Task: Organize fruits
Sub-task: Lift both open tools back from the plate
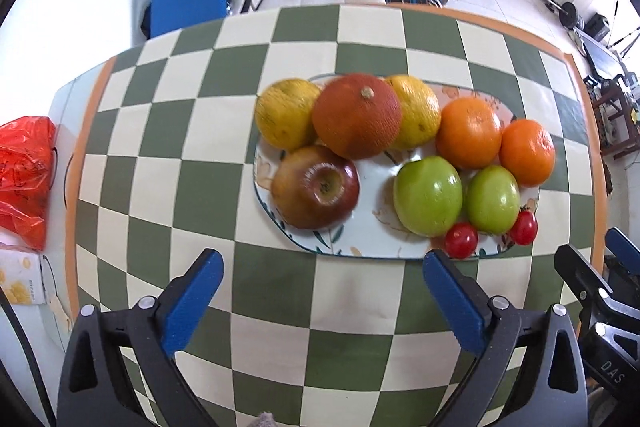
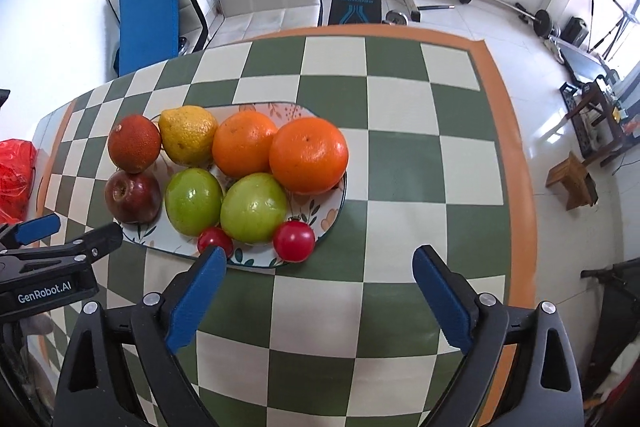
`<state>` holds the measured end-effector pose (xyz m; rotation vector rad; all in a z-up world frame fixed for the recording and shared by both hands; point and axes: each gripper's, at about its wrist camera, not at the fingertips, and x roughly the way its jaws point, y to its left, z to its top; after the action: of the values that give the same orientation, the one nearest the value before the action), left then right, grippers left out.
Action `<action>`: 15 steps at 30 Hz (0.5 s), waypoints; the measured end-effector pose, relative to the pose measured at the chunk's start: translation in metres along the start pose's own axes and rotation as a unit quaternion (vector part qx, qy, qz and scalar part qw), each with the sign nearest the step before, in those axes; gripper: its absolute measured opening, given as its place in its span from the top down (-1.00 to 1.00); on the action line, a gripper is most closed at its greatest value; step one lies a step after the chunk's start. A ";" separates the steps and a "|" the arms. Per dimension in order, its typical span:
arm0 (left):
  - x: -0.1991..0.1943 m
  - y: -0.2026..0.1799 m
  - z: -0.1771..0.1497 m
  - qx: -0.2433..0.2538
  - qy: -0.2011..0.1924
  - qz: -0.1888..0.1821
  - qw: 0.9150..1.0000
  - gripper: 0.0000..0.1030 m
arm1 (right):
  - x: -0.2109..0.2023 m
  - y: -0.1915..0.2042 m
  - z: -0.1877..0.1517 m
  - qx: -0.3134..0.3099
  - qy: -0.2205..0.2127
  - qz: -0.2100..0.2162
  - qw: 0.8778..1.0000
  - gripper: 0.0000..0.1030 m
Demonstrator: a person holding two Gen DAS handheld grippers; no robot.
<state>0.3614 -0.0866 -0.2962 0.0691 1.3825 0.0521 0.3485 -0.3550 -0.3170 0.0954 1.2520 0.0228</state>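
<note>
I am hovering both grippers over the cloth (image 1: 280, 307), near the plate (image 1: 372, 179) where all the fruit is lying grouped by kind. Sorting looks finished or just starting; next needs a chosen fruit. My left gripper (image 1: 322, 269) and right gripper (image 2: 320, 263) are gaping wide, holding nothing.

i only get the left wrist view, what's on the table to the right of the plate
Observer: Only bare checkered cloth there, out to its orange border; the plate sits well left of that edge.
Operator: is the right gripper holding anything
Observer: No. The right gripper is open and empty, hanging over the cloth just in front of the plate.
Operator: what's nearest its fingers
Observer: The two cherry tomatoes; the smaller one shows just above the tip of one blue pad, the bigger one lies further right.
</note>
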 end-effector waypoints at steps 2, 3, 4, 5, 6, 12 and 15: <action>-0.002 0.001 0.001 -0.003 -0.004 0.001 1.000 -0.99 | -0.004 0.000 0.001 0.002 -0.004 -0.006 1.000 -0.88; -0.003 0.000 0.002 -0.005 -0.006 0.000 1.000 -0.99 | -0.007 -0.001 0.001 0.003 -0.006 -0.008 1.000 -0.88; -0.005 0.001 0.002 -0.006 -0.007 -0.001 1.000 -0.99 | -0.010 -0.001 0.001 0.004 -0.009 -0.008 1.000 -0.88; -0.007 0.001 0.001 -0.006 -0.009 -0.002 1.000 -0.99 | -0.014 -0.001 0.000 0.005 -0.013 -0.010 1.000 -0.89; -0.010 0.001 0.000 -0.005 -0.012 -0.003 1.000 -0.99 | -0.017 -0.001 0.000 0.006 -0.015 -0.012 1.000 -0.89; -0.042 0.001 -0.015 0.003 -0.037 -0.004 0.999 -0.99 | -0.057 0.002 -0.013 0.014 -0.040 -0.018 0.999 -0.89; -0.066 0.005 -0.029 0.004 -0.055 -0.008 0.998 -0.99 | -0.087 0.005 -0.024 0.013 -0.061 -0.020 0.998 -0.89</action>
<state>0.3206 -0.0857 -0.2360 0.0664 1.2729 0.0301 0.2990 -0.3547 -0.2414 0.0938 1.1321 -0.0339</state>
